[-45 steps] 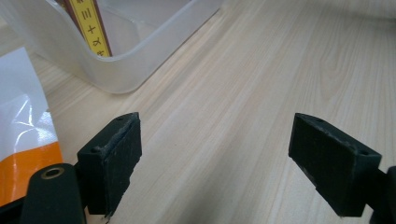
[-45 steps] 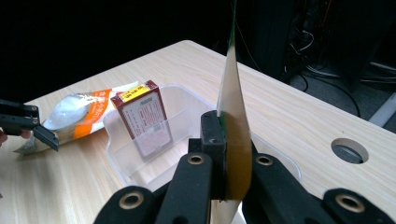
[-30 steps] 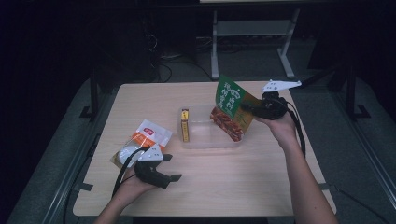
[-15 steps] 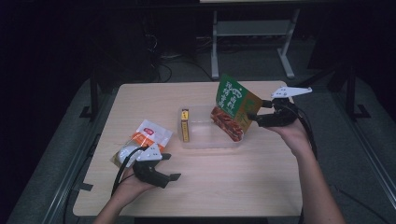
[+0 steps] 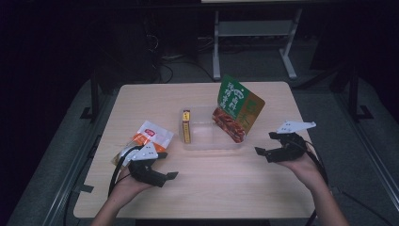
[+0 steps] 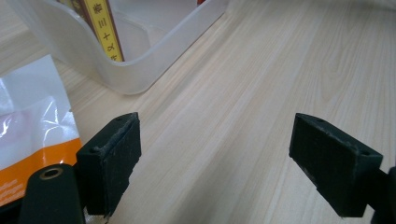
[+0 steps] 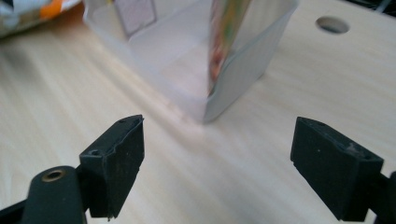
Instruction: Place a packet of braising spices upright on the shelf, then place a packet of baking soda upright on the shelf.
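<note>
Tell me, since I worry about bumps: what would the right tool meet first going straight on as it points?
Probably the clear plastic container: the right tool, jaws open and empty, points at its near corner across bare table. Depth is unclear.

The right gripper (image 7: 217, 175) hovers with jaws spread wide over bare desk (image 7: 70, 98). Ahead stands a clear plastic tub (image 7: 233, 74), a packet (image 7: 219, 42) upright inside, its print blurred; possibly snack packaging.
</note>
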{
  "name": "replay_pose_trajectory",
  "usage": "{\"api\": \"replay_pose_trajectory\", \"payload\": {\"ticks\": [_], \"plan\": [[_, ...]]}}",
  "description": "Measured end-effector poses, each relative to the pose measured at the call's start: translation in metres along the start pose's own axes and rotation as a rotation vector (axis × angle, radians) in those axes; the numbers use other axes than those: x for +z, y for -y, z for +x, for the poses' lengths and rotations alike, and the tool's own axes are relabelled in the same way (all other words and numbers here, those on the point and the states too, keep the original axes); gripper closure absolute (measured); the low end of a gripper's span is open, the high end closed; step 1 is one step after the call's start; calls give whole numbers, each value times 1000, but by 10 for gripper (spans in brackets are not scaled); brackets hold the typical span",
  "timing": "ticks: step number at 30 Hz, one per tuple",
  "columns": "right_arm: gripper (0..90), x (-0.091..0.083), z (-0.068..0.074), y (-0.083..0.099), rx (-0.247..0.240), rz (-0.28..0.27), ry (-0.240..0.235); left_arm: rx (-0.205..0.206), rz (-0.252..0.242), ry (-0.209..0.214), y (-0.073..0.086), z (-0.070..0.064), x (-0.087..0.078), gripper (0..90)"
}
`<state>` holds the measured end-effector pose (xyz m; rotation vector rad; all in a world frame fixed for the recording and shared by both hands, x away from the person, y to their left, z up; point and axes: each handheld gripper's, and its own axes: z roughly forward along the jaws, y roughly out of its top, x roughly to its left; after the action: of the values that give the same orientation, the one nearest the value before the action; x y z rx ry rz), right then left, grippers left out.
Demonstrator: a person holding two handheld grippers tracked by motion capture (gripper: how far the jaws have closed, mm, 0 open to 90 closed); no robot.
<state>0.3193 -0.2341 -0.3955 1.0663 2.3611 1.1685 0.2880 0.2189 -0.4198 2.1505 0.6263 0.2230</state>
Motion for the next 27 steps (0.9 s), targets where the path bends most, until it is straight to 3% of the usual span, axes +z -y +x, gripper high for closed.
{"api": "replay_pose_trajectory", "payload": {"ticks": [12,17,22,27], "plan": [[167,7,37,35,-60,34,-68,-29,50,-28,15,5,-17,164],[168,13,43,44,-65,40,-136,-43,57,-57,19,13,-24,164],[168,20,45,43,-79,57,-154,-52,63,-105,21,22,-34,164],[168,21,44,44,-81,58,-156,-88,58,-180,26,38,-48,165]]}}
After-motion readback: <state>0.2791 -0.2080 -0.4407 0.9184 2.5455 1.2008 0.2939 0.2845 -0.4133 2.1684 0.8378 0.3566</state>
